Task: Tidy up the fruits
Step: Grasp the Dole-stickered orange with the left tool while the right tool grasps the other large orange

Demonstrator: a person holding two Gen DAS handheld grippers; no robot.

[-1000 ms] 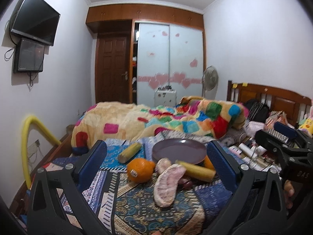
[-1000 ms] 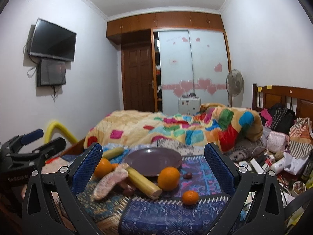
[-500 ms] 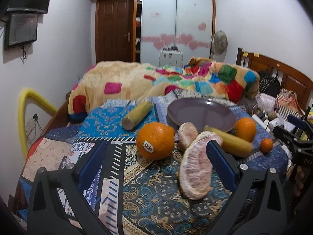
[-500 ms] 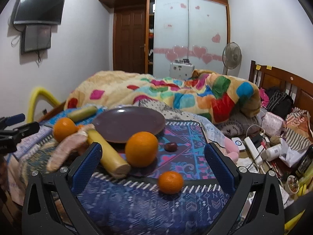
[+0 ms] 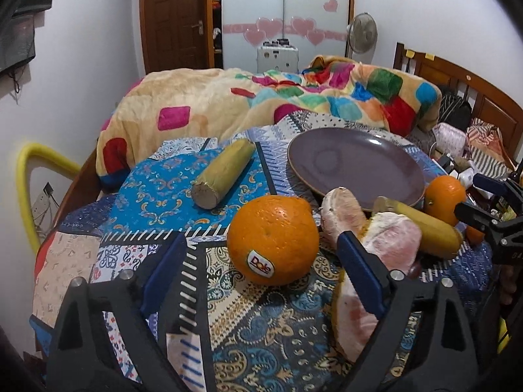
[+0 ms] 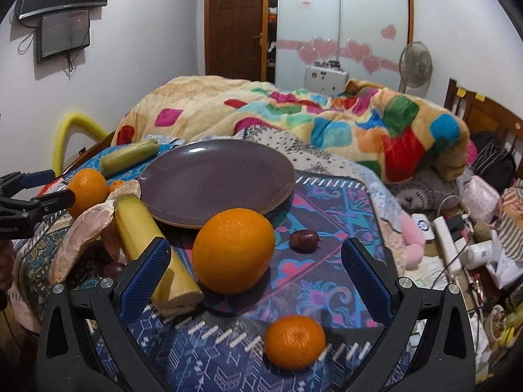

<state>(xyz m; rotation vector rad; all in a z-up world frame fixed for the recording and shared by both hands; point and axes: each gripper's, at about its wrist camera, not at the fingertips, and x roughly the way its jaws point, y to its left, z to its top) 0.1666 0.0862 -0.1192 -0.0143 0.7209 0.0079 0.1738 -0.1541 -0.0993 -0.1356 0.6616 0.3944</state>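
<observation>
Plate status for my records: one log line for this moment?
plate: empty | left claw: open, orange between fingers | right claw: open, unheld

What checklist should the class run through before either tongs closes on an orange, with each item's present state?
1. Left tongs open: ok.
2. Right tongs open: ok.
3. Stickered orange lined up between the left tongs' fingers: ok.
4. Big orange lined up between the right tongs' fingers: ok.
5. Purple plate free to receive fruit: ok, nothing on it.
6. Room around the big orange: not ok, the banana piece lies close beside it, partly behind the right tongs' left finger.
</observation>
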